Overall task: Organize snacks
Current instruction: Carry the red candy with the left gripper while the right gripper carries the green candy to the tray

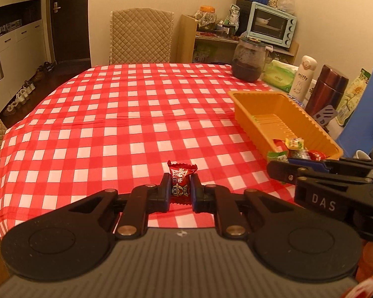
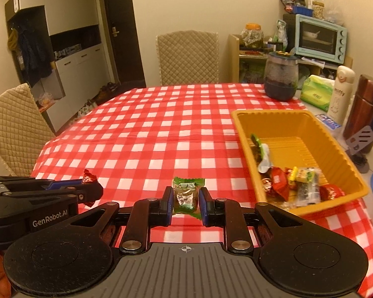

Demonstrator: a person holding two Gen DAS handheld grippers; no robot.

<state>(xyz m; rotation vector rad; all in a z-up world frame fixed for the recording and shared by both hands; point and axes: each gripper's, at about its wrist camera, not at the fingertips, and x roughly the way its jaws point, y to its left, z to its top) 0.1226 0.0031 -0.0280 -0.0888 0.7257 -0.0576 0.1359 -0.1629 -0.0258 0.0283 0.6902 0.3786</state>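
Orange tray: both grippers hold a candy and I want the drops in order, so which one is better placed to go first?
Right. The right gripper, shut on the green candy, sits beside the orange tray; the left gripper, holding the red candy, is farther away.

The white flask (image 1: 304, 79), standing just right of the orange tray (image 1: 246, 114), bears the word "miffy" above a rabbit drawing; the same word shows on it in the right wrist view (image 2: 340, 92). Near the tray's front corner, the right gripper (image 1: 276, 167) carries the letters "DAS" in pale print on its black side. Well left of the tray, the left gripper (image 2: 94, 188) reads "GenRobot.AI" on its body. The red candy wrapper (image 1: 181, 183) it holds shows printed characters and a cartoon face, too small to read.
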